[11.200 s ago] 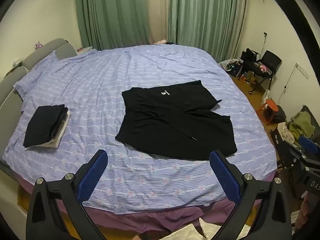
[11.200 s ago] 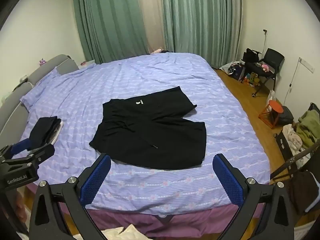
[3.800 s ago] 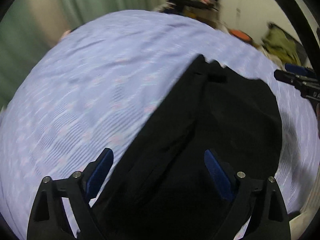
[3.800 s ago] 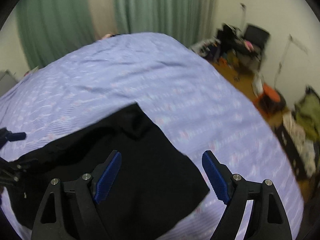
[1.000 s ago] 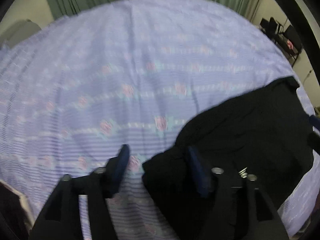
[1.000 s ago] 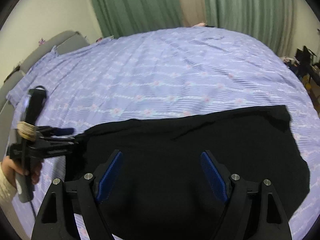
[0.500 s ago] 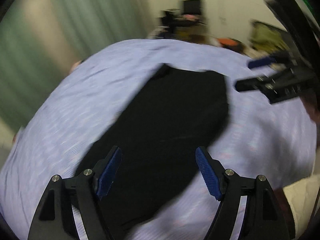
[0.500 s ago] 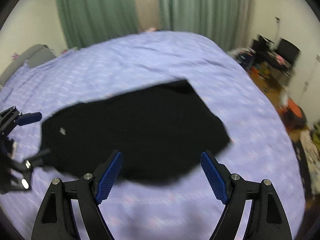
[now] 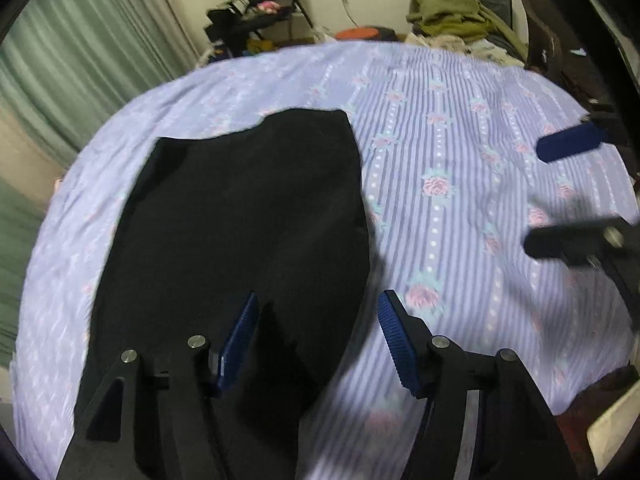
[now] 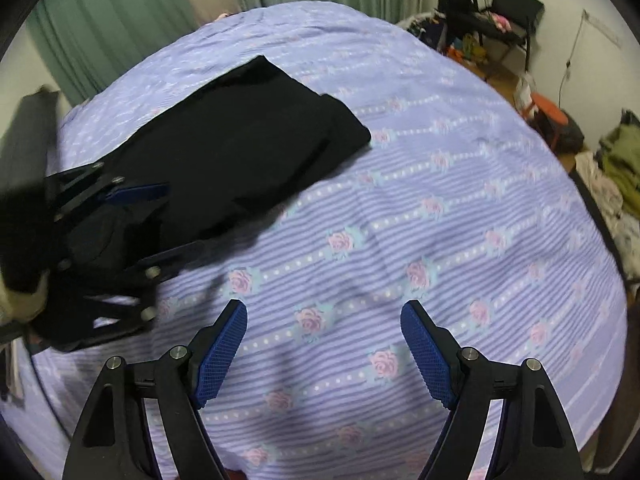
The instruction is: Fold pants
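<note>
Since half a second ago both of my grippers have swung toward the near edge of the bed (image 10: 460,184), and the pants (image 9: 240,216) now lie as a narrower folded strip than the wide spread shape I saw a second back. On the lilac, rose-striped bed cover the pants sit left of centre, running from near to far.

From the left wrist view, the left gripper (image 9: 318,334) hangs over the near end of the pants: its left pad is above black cloth, its right pad above bare cover just beside the garment's right edge. Its jaws are closing, with that edge of the cloth under the gap between them, and I see no pad pressing on it.

From the right wrist view, the right gripper (image 10: 324,354) is spread wide over bare cover, well apart from the pants, which lie up and to its left.

Plain black and motion-blurred, the pants are a long folded rectangle, with a second layer showing along the right edge at the far end.
</note>
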The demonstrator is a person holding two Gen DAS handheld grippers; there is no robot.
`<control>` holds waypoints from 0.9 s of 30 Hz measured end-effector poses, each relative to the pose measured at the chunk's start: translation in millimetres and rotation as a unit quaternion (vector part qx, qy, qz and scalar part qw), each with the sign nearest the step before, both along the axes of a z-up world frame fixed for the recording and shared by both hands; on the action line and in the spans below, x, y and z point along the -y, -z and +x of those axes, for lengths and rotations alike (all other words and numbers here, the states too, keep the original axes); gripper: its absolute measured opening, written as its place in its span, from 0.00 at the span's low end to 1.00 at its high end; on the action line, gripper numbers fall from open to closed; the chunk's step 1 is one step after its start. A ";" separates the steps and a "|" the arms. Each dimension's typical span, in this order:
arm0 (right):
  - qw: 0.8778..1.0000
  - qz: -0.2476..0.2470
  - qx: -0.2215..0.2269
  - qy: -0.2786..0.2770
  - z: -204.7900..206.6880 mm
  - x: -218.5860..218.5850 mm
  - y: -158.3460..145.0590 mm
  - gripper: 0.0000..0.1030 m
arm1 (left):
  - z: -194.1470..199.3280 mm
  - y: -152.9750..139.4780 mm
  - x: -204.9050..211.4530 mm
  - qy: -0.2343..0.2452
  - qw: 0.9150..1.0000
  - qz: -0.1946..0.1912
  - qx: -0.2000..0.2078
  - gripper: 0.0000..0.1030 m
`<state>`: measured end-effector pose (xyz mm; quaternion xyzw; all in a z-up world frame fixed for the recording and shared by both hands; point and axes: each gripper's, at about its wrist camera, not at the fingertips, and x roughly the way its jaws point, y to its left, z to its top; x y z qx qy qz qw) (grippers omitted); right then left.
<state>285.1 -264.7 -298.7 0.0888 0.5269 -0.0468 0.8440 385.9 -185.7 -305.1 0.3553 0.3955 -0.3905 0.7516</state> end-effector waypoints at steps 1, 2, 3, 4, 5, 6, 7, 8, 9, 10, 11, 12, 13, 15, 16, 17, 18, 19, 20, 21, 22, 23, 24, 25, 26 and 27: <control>1.000 0.006 -0.001 -0.001 0.9 0.3 2.2 0.76 | 4.1 3.3 3.0 0.004 1.000 0.004 -0.007 0.36; 1.000 0.009 -0.001 -0.001 1.2 0.2 4.7 0.75 | 13.8 6.8 4.8 -0.004 1.000 0.007 -0.027 0.25; 1.000 0.010 -0.001 -0.002 1.8 -0.8 5.9 0.74 | 25.5 6.7 3.9 -0.019 0.998 -0.001 -0.058 0.15; 1.000 0.015 0.000 -0.005 3.3 -1.4 6.5 0.73 | 35.2 5.2 3.3 -0.031 0.996 -0.017 -0.086 0.14; 1.000 0.021 0.005 -0.009 4.9 -2.7 6.0 0.71 | 48.8 -0.6 -2.9 -0.051 0.991 -0.044 -0.118 0.13; 0.999 0.028 0.011 -0.015 6.9 -4.7 4.7 0.70 | 63.1 -7.1 -10.7 -0.076 0.985 -0.068 -0.138 0.13; 0.999 0.035 0.017 -0.020 9.9 -5.7 3.1 0.70 | 76.0 -12.1 -18.7 -0.097 0.979 -0.089 -0.153 0.13; 0.998 0.045 0.025 -0.027 13.3 -8.3 1.0 0.70 | 87.8 -16.0 -27.1 -0.113 0.974 -0.106 -0.167 0.13; 0.997 0.056 0.034 -0.035 18.1 -11.5 -0.9 0.69 | 100.4 -19.1 -36.1 -0.131 0.967 -0.122 -0.182 0.13; 0.996 0.063 0.039 -0.042 21.4 -13.7 -2.2 0.68 | 113.5 -21.1 -45.3 -0.148 0.960 -0.135 -0.194 0.13; 0.995 0.075 0.048 -0.054 28.3 -18.3 -4.5 0.66 | 127.0 -21.9 -56.1 -0.164 0.955 -0.144 -0.201 0.13; 0.993 0.080 0.054 -0.062 33.5 -21.4 -5.5 0.64 | 135.9 -21.2 -62.1 -0.172 0.952 -0.147 -0.207 0.13; 0.991 0.088 0.062 -0.074 40.8 -26.3 -7.6 0.64 | 142.6 -19.9 -67.6 -0.178 0.950 -0.146 -0.212 0.13; 0.986 0.105 0.079 -0.103 59.0 -37.9 -11.6 0.61 | 154.6 -15.2 -76.9 -0.191 0.947 -0.140 -0.215 0.13; 0.983 0.111 0.085 -0.115 66.2 -41.8 -11.6 0.60 | 159.3 -11.2 -79.3 -0.192 0.945 -0.140 -0.226 0.13; 0.980 0.118 0.092 -0.130 75.0 -47.4 -12.2 0.57 | 164.6 -7.8 -81.7 -0.196 0.942 -0.137 -0.235 0.13; 0.977 0.123 0.096 -0.144 83.5 -52.5 -11.6 0.55 | 168.7 -5.0 -85.0 -0.200 0.938 -0.140 -0.246 0.13; 0.975 0.123 0.098 -0.157 92.0 -58.0 -10.3 0.55 | 172.7 -4.5 -89.9 -0.202 0.935 -0.143 -0.253 0.13; 0.973 0.124 0.099 -0.170 100.7 -63.1 -8.2 0.54 | 175.8 -2.0 -93.0 -0.206 0.932 -0.147 -0.260 0.13; 0.969 0.130 0.098 -0.183 107.6 -66.8 -5.8 0.54 | 178.4 0.0 -95.5 -0.208 0.929 -0.149 -0.267 0.14; 0.967 0.135 0.096 -0.196 117.0 -70.7 -2.1 0.54 | 180.6 1.7 -98.2 -0.209 0.927 -0.150 -0.272 0.14; 0.965 0.136 0.092 -0.203 126.2 -73.0 1.3 0.54 | 182.7 3.5 -100.5 -0.209 0.926 -0.150 -0.275 0.14; 0.963 0.140 0.089 -0.210 132.4 -74.8 3.6 0.54 | 182.7 2.5 -105.1 -0.209 0.925 -0.151 -0.279 0.14; 0.961 0.144 0.089 -0.217 138.5 -75.4 5.3 0.54 | 183.4 2.0 -106.4 -0.210 0.923 -0.153 -0.284 0.14; 0.959 0.145 0.090 -0.224 145.4 -76.1 5.7 0.54 | 184.4 1.1 -111.1 -0.212 0.920 -0.158 -0.289 0.14; 0.956 0.149 0.089 -0.235 151.3 -77.8 5.4 0.54 | 185.9 -0.5 -111.3 -0.212 0.921 -0.161 -0.283 0.14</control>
